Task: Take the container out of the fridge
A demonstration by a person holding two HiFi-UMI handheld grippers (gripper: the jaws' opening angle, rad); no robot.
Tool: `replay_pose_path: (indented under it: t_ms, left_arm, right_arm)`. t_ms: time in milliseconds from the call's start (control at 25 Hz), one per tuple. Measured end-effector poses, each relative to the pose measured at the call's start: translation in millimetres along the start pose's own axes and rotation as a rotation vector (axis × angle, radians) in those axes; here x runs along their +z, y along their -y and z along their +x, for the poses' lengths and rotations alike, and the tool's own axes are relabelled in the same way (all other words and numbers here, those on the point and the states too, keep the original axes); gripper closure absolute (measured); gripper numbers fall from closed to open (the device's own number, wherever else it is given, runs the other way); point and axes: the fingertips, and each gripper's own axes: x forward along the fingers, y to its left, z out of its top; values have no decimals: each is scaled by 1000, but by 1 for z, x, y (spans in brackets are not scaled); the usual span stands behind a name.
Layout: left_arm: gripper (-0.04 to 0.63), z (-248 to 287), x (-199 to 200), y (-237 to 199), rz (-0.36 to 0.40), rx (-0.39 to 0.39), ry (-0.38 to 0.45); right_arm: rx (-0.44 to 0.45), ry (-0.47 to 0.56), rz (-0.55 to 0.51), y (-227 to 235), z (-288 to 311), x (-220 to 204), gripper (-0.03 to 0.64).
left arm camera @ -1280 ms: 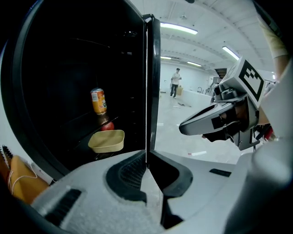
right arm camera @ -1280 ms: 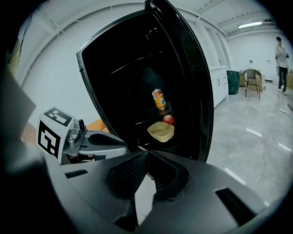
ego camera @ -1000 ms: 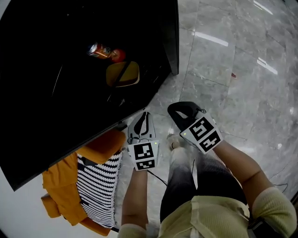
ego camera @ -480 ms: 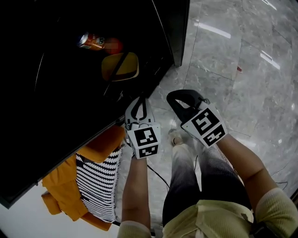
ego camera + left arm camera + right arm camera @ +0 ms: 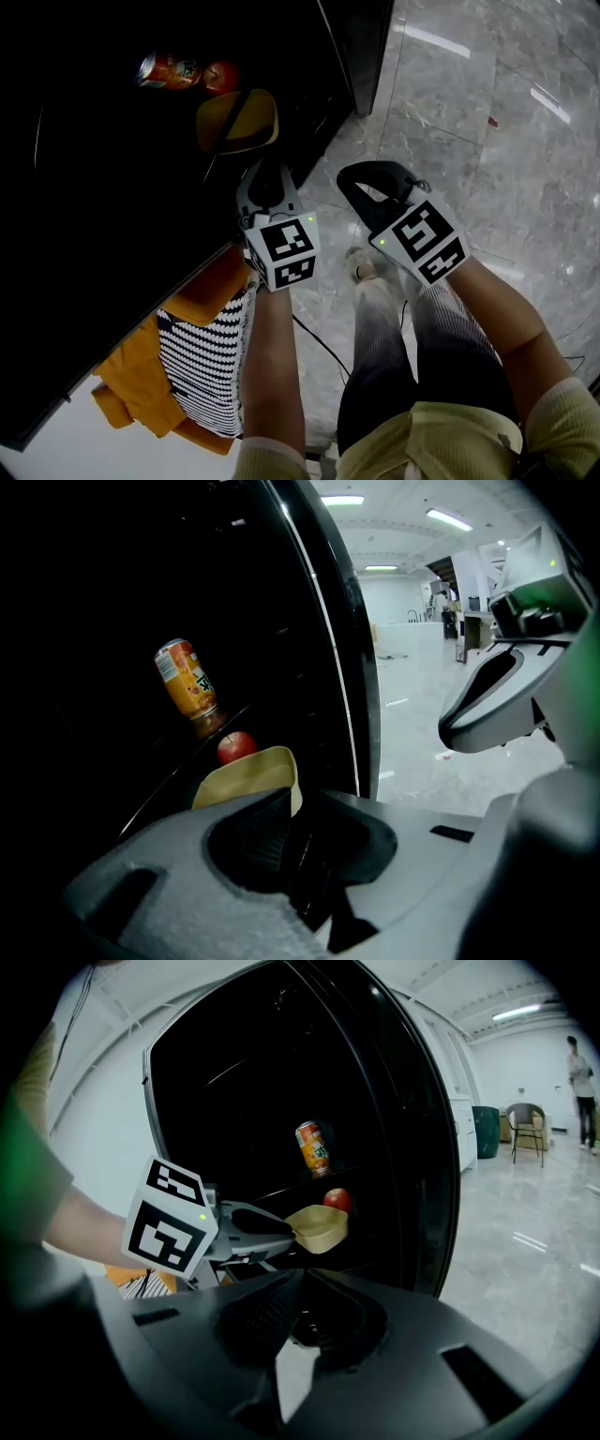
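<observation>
While the yellow container [image 5: 237,122] sat inside the dark fridge [image 5: 361,52] beside an apple [image 5: 222,77], left gripper [image 5: 263,173] closed and empty just before its rim, right gripper [image 5: 352,181] closed, empty, alongside.

We're inside the dark fridge [image 5: 412,1129], and one shelf [image 5: 173,782] carries everything. The tan container [image 5: 239,120] sits at the shelf's front edge. A red apple [image 5: 222,77] is just behind it, and an orange drink can [image 5: 169,70] stands upright further back. Below is grey marble floor [image 5: 469,122].
</observation>
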Motion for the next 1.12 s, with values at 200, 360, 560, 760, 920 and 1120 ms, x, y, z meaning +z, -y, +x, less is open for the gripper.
replay_pose_path:
  t_ms: [200,360,560,760,920,1120]
  left_arm:
    - [554,17,-4,-4,63,12,-30]
    - [460,32,-10,-3,117,-4,-68]
    - [439,41,-15,-11,219,14,-99]
    - [405,50,-20,-13,273,-22,-158]
    - [402,59,-27,-16,365,-40,-198]
    - [402,67,-25,-17,527,-75,-214]
  right_arm:
    - [1,-21,7,4,4,-9,586]
    - [12,-39,8,4,5,-17,586]
    - [22,-58,-1,7,6,-25,586]
    - [40,-72,3,7,10,-32,586]
    - [59,-83,6,5,14,-37,586]
    - [79,-90,9,2,18,-42,586]
